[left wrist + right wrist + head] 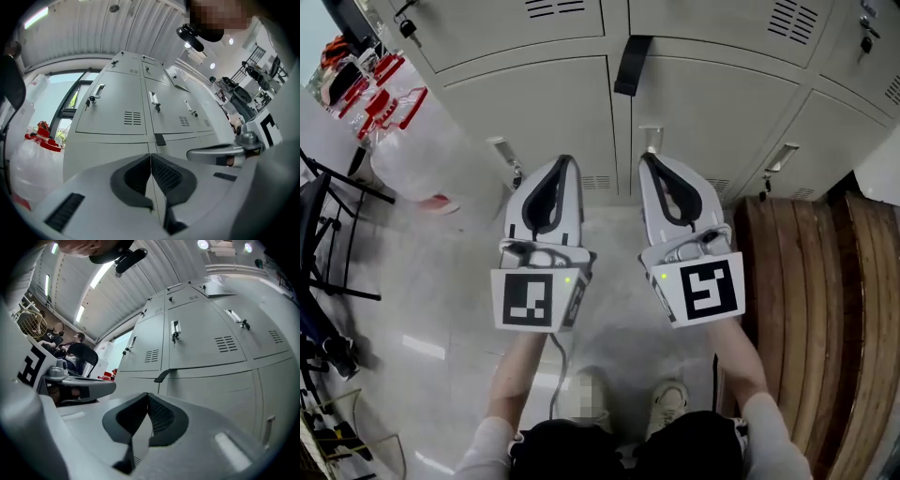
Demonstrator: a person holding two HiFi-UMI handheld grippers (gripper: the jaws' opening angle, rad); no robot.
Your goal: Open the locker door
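A bank of grey lockers (581,112) stands in front of me, all doors closed. Each door (717,117) has a small metal handle (651,139) with a lock and a vent slot. Both grippers point at the lower row and touch nothing. My left gripper (565,161) is shut and empty, its tip in front of the seam between two doors (150,157). Beside it, my right gripper (647,157) is also shut and empty (147,397). A black tab (631,64) sticks out between the rows above the tips.
Wooden planks (816,309) lie against the lockers on the right. At the left stand a white plastic bag (412,159), red-handled items (384,98) and a black metal frame (333,234). My shoes (668,403) are on the pale floor below.
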